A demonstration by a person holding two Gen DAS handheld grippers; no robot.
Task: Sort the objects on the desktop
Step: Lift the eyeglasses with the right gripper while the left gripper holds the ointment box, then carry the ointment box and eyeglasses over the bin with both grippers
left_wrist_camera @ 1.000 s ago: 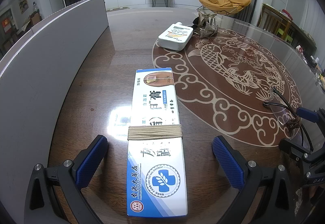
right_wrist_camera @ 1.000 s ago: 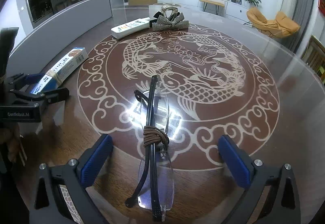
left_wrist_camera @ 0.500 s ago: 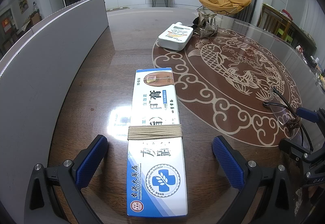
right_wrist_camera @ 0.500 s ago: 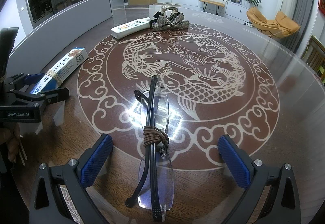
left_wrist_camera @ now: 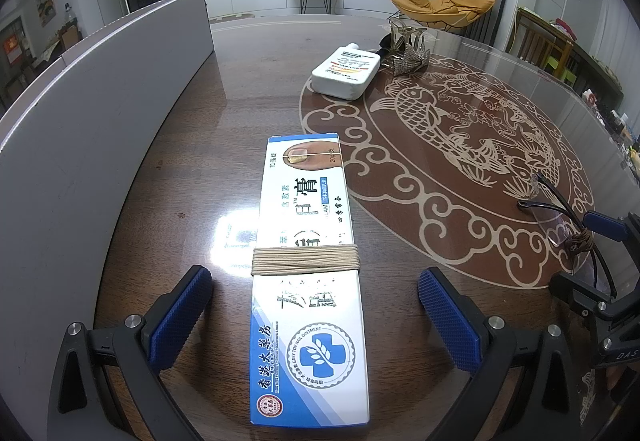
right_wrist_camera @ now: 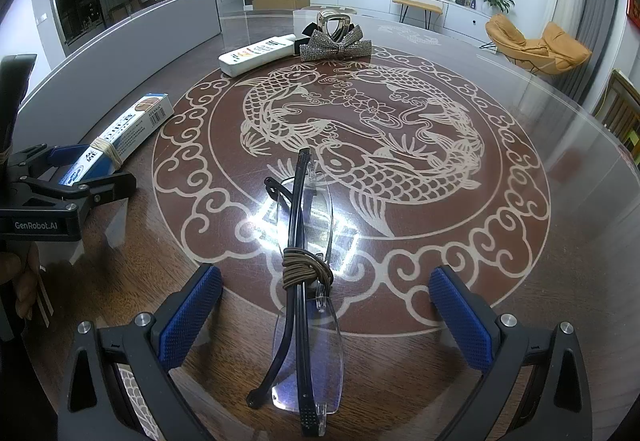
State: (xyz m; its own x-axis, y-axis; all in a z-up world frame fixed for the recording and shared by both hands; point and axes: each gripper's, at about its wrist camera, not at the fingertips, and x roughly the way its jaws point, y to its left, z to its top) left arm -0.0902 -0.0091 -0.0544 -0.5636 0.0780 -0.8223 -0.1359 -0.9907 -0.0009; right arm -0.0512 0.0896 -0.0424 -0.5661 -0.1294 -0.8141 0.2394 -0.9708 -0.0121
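No change over the last second: our left tool (left_wrist_camera: 314,315) sits spread around the ointment box (left_wrist_camera: 308,277), right tool (right_wrist_camera: 326,311) spread around the folded glasses (right_wrist_camera: 306,297), both flat on the desk (right_wrist_camera: 520,321), so nothing's grasped yet.

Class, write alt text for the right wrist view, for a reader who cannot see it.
Folded rimless glasses, bound with a brown cord, lie on the carp-patterned table between the open right gripper's blue pads. The left gripper straddles a string-tied ointment box; a white bottle and rhinestone bow clip lie beyond.
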